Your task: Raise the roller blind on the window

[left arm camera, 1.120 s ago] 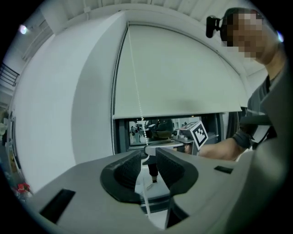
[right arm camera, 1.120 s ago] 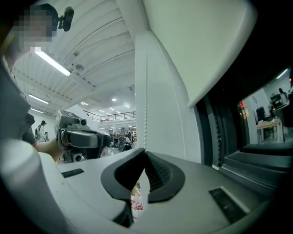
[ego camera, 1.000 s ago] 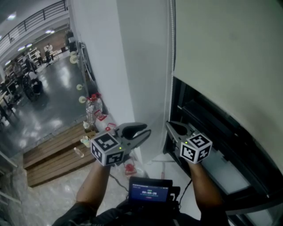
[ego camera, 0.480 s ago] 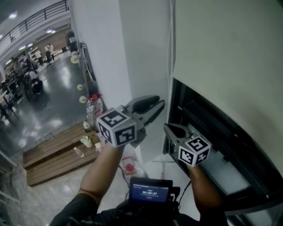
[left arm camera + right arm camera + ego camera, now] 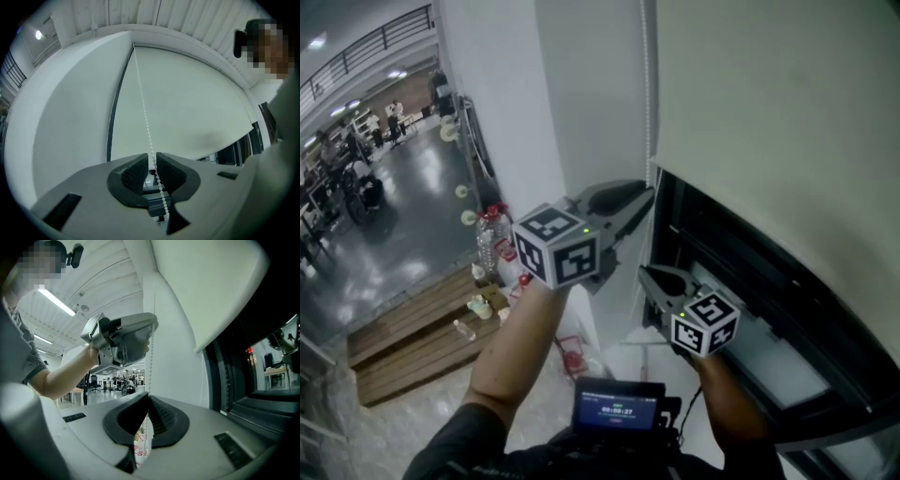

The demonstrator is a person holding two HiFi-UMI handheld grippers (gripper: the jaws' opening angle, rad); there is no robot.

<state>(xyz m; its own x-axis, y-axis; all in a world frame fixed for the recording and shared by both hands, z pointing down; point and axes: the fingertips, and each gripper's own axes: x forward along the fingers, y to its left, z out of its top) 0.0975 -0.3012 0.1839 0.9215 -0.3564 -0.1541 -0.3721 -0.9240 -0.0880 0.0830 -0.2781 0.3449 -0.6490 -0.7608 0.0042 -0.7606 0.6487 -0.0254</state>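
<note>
The pale roller blind (image 5: 769, 122) (image 5: 187, 103) (image 5: 197, 287) hangs over the upper part of a dark window (image 5: 750, 272). Its white bead chain (image 5: 649, 112) (image 5: 143, 108) (image 5: 150, 366) runs down the blind's left edge. My right gripper (image 5: 643, 272) (image 5: 148, 399) sits lower and is shut on the chain. Above it, my left gripper (image 5: 649, 195) (image 5: 153, 157) points at the chain, which passes through the narrow gap between its pads without being pressed. Its jaws have just been closing. The right gripper view shows the left gripper (image 5: 123, 341) overhead.
A white wall pillar (image 5: 581, 112) stands just left of the chain. A small screen device (image 5: 617, 405) is at my chest. Far below on the left lie a wooden platform (image 5: 412, 328), bottles (image 5: 492, 234) and a hall floor with people.
My left gripper has risen along the chain to above the right gripper, and its jaws have narrowed around the chain. The right gripper has stayed put, still closed.
</note>
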